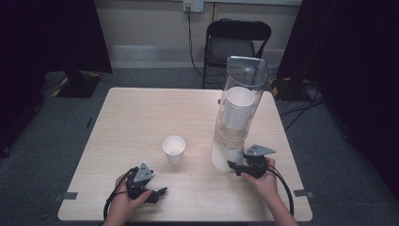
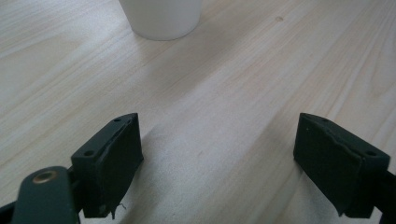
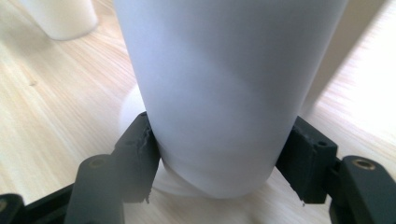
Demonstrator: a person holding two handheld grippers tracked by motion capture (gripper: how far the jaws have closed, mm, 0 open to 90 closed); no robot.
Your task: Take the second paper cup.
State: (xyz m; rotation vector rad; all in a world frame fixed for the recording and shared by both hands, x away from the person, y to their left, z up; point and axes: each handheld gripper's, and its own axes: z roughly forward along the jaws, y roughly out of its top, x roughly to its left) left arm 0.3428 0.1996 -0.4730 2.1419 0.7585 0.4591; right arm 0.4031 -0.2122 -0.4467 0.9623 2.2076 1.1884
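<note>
My right tongs [image 3: 219, 158] clamp the bottom white cup [image 3: 224, 93] (under the dispenser tube [image 1: 240, 94]); left tongs [image 2: 219, 163] gape, empty, over the worktop [image 2: 224, 93].

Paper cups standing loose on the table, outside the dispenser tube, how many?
1: a single paper cup stands mid-table. The others sit stacked inside the clear dispenser tube; more may be hidden within that stack.

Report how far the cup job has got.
Done: one cup stands upright on the table. In hand: the right gripper is shut on the bottom cup under the dispenser tube. The left gripper rests open. Left: the stack in the tube.
</note>
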